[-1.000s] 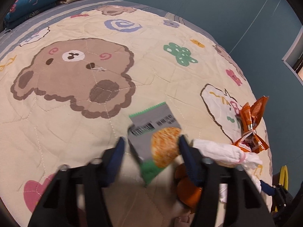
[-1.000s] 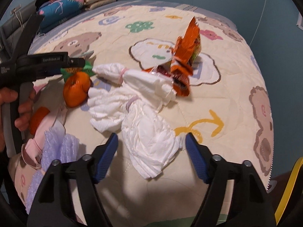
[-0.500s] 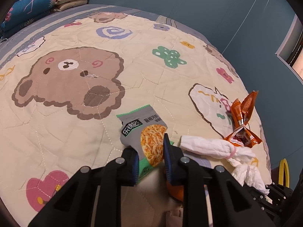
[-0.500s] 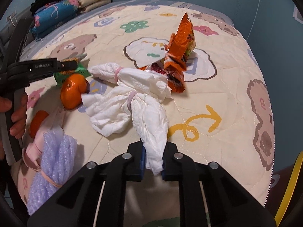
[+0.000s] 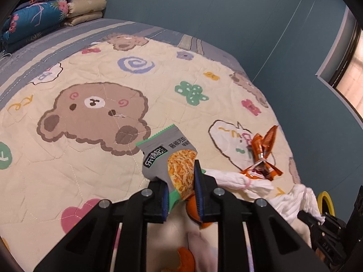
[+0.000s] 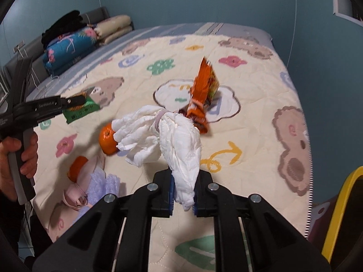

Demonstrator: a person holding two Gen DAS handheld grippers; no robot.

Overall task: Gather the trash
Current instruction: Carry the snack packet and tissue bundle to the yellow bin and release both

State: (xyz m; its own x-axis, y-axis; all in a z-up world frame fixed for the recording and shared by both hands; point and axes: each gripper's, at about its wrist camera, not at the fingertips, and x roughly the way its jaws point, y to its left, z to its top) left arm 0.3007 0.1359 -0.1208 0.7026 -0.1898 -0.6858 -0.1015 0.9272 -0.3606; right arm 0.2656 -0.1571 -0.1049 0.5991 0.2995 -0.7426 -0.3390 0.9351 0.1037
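Bed: 1 bed, covered by a cream bear-print quilt (image 5: 95, 158), carrying all the trash.
White bundle: 1 crumpled white tissue bundle (image 6: 179, 136), clamped at its tail by the right claw (image 6: 183, 196), mostly raised off the quilt.
Snack packet: 1 grey-and-green snack packet (image 5: 170, 161), clamped at its lower edge by the left claw (image 5: 181, 195), hanging above the quilt.
Orange wrapper: 1 orange foil wrapper (image 6: 203, 99), apparently caught on the bundle.
Oranges: 1 whole orange (image 6: 107, 139) beside the bundle; 1 orange piece (image 6: 76, 171) nearby.
Doing it well: probably lift both straight and slowly, grips firm, so the wrapper comes along without snagging the orange.
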